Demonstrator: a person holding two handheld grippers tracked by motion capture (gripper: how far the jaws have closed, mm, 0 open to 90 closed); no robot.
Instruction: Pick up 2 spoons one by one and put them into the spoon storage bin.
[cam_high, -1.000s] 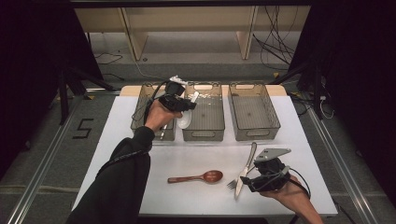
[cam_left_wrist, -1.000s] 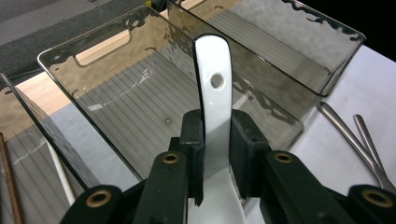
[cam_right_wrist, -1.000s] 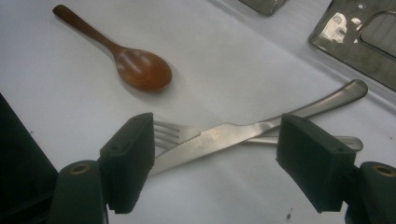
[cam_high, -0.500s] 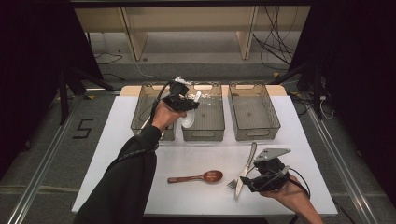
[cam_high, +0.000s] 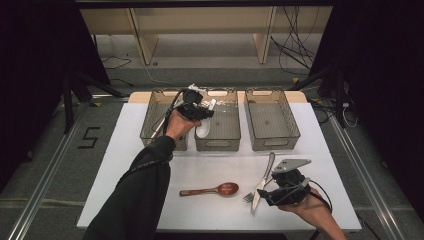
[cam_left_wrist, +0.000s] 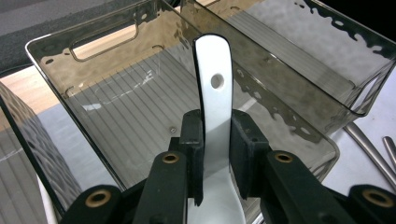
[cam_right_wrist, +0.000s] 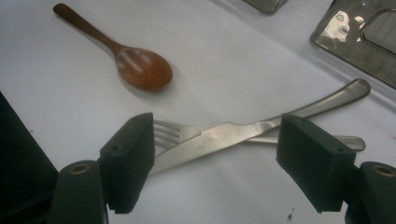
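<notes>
We see the left gripper (cam_left_wrist: 215, 154) clamping a glossy white spoon (cam_left_wrist: 215, 107) by its flat handle over the ribbed clear bin (cam_left_wrist: 116, 112); right gripper (cam_right_wrist: 215, 158) gapes wide around the steel knife (cam_right_wrist: 224, 137).

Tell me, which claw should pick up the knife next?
The right claw, probably. Its jaws stand open on either side of the knife, which lies crossed over the fork on the table. The left claw is busy, shut on the white spoon over the middle bin.
</notes>
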